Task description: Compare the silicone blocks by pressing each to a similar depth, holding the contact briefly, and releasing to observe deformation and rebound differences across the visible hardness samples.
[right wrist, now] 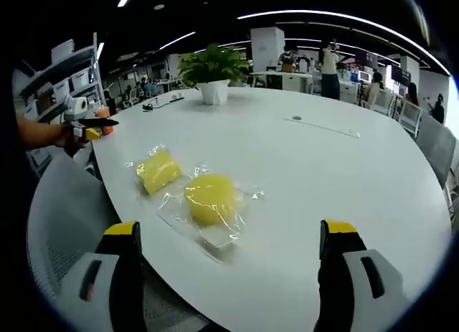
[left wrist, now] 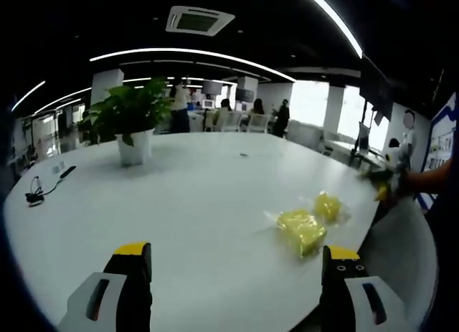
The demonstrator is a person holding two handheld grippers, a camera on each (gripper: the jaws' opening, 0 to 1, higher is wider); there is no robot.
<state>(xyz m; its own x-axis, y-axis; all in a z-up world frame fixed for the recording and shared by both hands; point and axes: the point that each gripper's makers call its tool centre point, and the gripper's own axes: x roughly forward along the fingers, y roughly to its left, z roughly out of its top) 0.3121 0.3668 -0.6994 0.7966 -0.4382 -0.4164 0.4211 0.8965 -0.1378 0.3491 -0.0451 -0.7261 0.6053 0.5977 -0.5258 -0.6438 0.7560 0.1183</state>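
**Approach before the first press**

Blocks lie untouched near the white oval desk (right wrist: 301, 167) edge: a rectangular yellow silicone block in clear wrap (right wrist: 158, 170), then a rounder wrapped yellow block (right wrist: 209, 198). Left claw (left wrist: 237, 271) and right claw (right wrist: 229, 242) hang spread, empty. Descend squarely, matching depth on each.

Left gripper view: looks across round white table (left wrist: 201, 203) from its edge toward potted green plant (left wrist: 133, 124). Right gripper view: nearer, looks over yellow bagged silicone blocks (right wrist: 208, 199). Shared: table, plant, blocks.
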